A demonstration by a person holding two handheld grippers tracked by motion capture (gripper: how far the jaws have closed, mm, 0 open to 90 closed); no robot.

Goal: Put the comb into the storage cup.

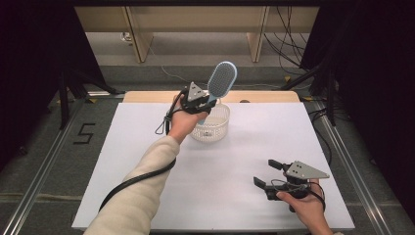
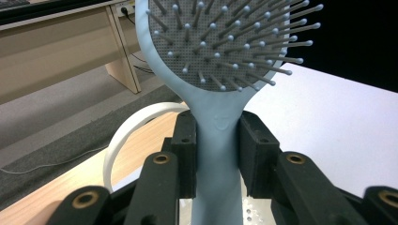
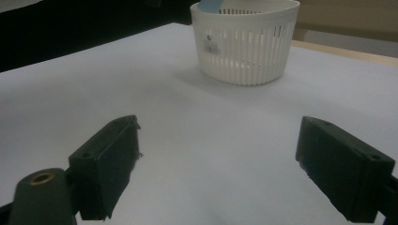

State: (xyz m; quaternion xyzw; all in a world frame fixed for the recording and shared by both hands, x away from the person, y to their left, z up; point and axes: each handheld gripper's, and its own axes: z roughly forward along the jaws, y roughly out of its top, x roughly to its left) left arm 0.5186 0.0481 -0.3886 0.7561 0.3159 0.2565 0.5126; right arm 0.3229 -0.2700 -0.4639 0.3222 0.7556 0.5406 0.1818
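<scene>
Slippage is the first worry. The left tool [image 2: 217, 154] has its two black jaws clenched on the narrow handle of the pale blue hairbrush [image 2: 220, 61], pads pressing either flank just under the spot where the neck flares into the head. That handle looks smooth and tapered, so I judge the brush could pivot or slide between the pads if the hand tips or jolts. All the weight, the bristled head, sits above the grip and leans away beyond the jaws, which makes a swing more likely.

Just below and beyond that tool is the white slotted basket [image 1: 211, 128], with the lower end of the handle reaching down inside its rim. From the high view the left tool [image 1: 199, 100] hovers at the basket's near-left edge, the hairbrush [image 1: 222, 81] rising up and away from it. If the handle catches the basket wall while it is moved, the light basket could tip or skid across the white bench [image 1: 147, 161]. Letting go now would probably drop the brush in at a slant, head hanging over the rim, and the top-heavy load might topple the basket.

Farther off, the right tool [image 1: 266, 174] rests released, jaws wide apart and gripping nothing, well clear of the basket [image 3: 245, 42] that stands ahead of it. It is too distant to steady anything quickly.
</scene>
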